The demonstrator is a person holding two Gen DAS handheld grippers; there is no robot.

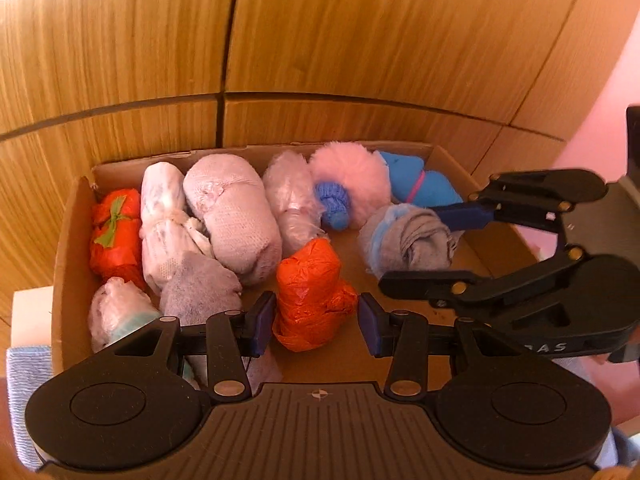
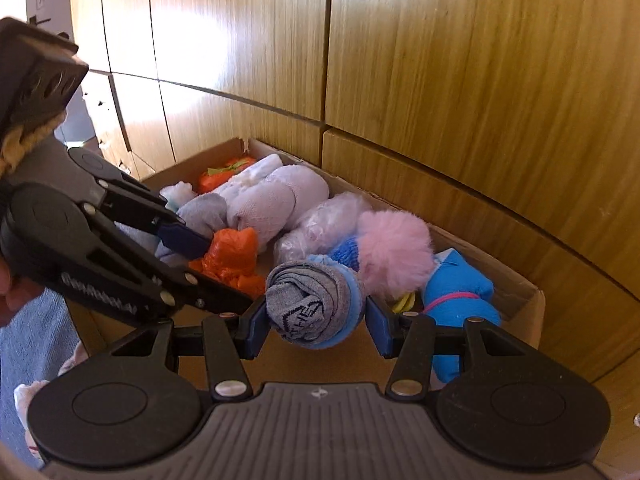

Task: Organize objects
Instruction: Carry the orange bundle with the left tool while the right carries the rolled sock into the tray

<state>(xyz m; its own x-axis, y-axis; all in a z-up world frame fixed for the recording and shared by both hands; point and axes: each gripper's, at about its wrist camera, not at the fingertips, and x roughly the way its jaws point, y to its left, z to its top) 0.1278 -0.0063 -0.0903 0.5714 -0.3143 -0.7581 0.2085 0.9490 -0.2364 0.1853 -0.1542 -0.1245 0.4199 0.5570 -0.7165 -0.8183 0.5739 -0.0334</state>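
At my near edge, left wrist view: left gripper (image 1: 316, 320) pinching the orange bundle (image 1: 312, 296), pads seated on both its sides, low over the box (image 1: 72, 240) floor at 6 o'clock. It's crinkly, glossy film, lumpy, roughly upright.

Right wrist view: right gripper (image 2: 316, 320) pinching the grey roll (image 2: 316, 308) end-on. It's a soft knit spiral with a light blue cuff. It sits over the bare floor patch at the box's right-front, about 4 o'clock in the left view.

My read on progress: mostly done. The box is cardboard with matte, scuffed walls and is already well packed. These two are in but not let go. The bare floor is only at the front, so that's where they go. I can't see any loose items left outside.

Further in:
- 9 o'clock: second orange wrap (image 1: 116, 228) with a green bow.
- 11–12 o'clock: white rolls (image 1: 232, 216), ribbed knit, fat cylinders; beside them a clear-film pack (image 1: 290, 196), shiny and wrinkled.
- 1 o'clock: pink pompom (image 1: 352, 180), fluffy and round, touching a blue sock (image 1: 416, 184) with a pink band.

Behind: wood panels (image 1: 360, 40), smooth grain, dark seams.
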